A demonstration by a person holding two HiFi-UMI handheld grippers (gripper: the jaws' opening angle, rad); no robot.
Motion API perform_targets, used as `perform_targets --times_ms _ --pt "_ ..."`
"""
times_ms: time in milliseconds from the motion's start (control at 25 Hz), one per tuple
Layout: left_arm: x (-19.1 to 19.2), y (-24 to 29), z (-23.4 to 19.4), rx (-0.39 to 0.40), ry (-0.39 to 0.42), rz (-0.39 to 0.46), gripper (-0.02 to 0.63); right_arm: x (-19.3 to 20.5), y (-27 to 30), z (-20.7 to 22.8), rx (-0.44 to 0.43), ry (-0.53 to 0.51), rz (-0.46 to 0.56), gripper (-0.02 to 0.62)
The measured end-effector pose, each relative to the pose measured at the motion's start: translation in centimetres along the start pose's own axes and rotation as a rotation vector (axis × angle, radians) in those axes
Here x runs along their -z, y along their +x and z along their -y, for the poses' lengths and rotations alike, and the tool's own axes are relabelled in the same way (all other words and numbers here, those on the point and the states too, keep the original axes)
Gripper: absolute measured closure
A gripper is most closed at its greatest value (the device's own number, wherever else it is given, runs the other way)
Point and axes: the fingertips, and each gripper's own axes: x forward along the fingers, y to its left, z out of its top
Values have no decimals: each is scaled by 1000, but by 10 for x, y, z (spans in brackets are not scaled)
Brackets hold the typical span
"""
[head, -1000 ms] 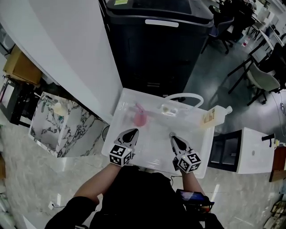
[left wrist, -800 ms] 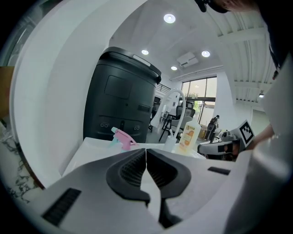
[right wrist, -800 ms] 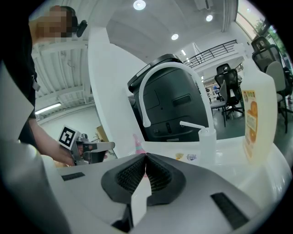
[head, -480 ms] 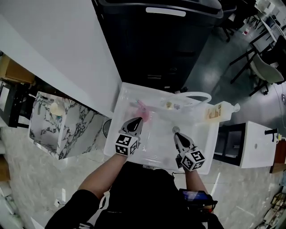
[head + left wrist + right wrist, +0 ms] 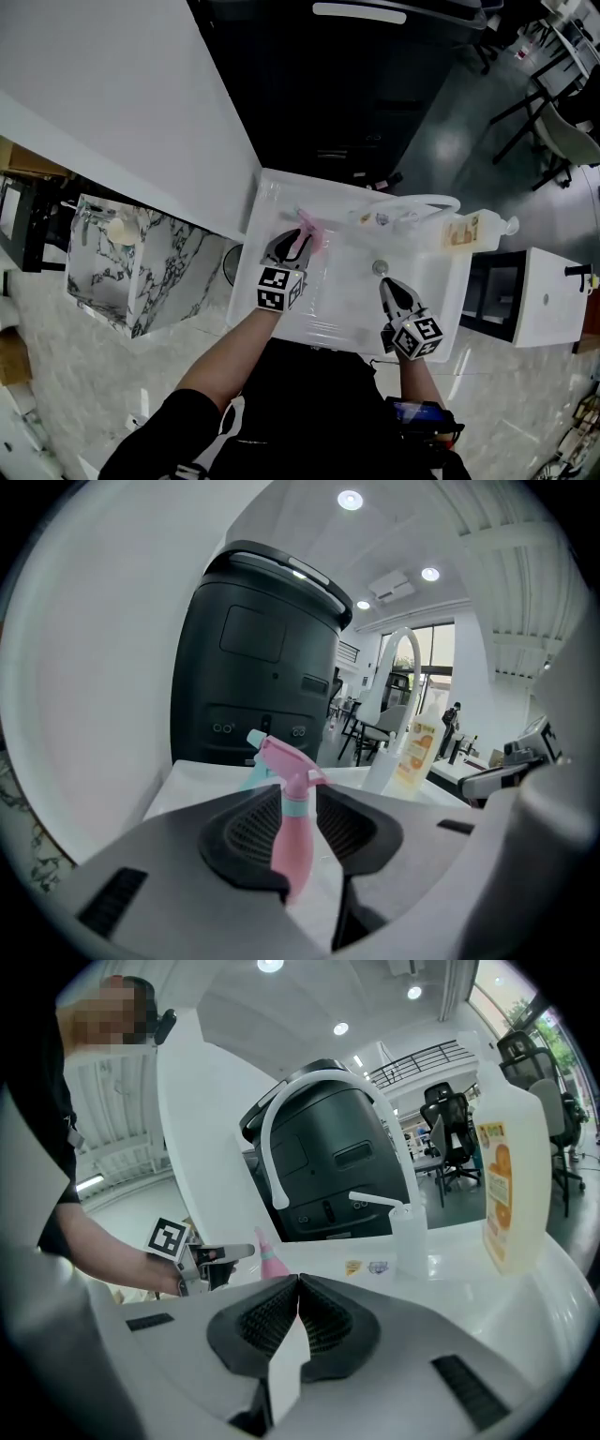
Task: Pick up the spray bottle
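By the sink wall (image 5: 253,246), left gripper's (image 5: 292,243) just-opened jaws straddle the spray bottle (image 5: 292,844).

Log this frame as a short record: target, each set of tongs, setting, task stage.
target: pink spray bottle, upright in white sink
left tongs: open, just been opening, bottle neck between them, not gripped
right tongs: shut, empty, over the sink
nearby: orange-labelled bottle at sink's right edge
stage: bottle not yet picked up
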Motion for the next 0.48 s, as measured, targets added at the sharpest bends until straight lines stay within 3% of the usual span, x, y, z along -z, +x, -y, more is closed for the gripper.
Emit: perform_targets --times_ms 480 --pt "8 30 -4 9 23 -48 423 5 -7 12 45 28 -9 569"
